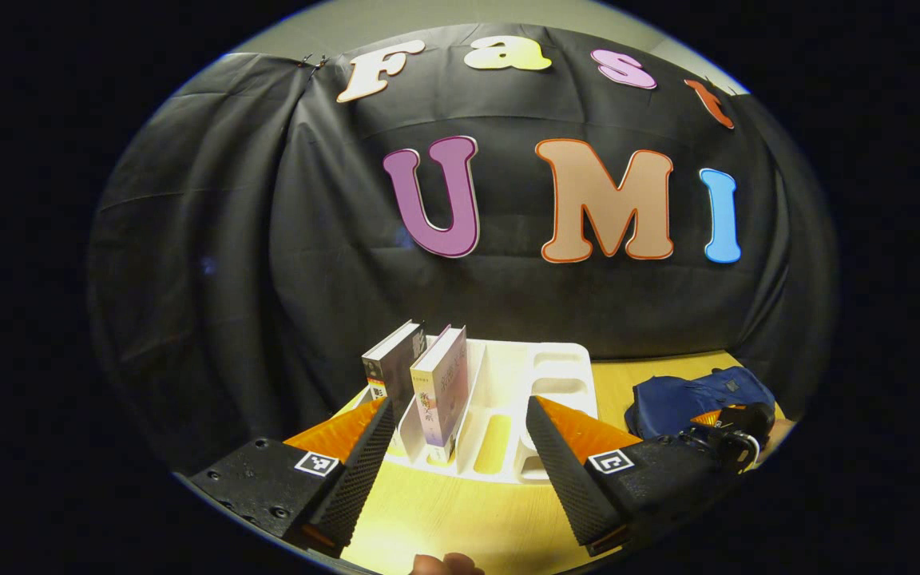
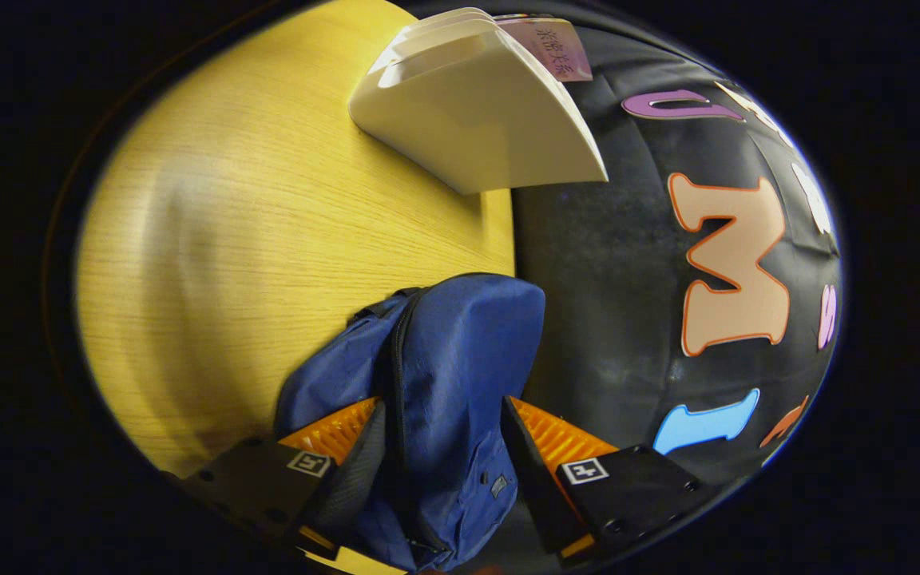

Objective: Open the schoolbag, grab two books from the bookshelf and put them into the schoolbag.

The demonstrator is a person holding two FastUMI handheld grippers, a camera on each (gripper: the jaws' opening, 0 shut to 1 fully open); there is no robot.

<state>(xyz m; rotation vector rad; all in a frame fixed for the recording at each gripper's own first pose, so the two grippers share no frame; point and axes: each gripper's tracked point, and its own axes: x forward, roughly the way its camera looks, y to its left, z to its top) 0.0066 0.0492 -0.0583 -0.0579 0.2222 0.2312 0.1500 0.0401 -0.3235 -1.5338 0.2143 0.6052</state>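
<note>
wide left claw (image 1: 460, 447) before two books (image 1: 420, 383) with unreadable spine print; right claw (image 2: 444, 455) wide astride blue schoolbag (image 2: 444, 375)

The setting is a staged recording booth, not a lived-in room. A black cloth wall (image 1: 268, 239) hangs in folds directly behind a light wood-grain desk (image 2: 268, 224), enclosing the work area. The desk carries study props: a white bookshelf (image 1: 540, 383) holding two upright books (image 1: 420, 383) and a blue schoolbag (image 2: 444, 359).
</note>
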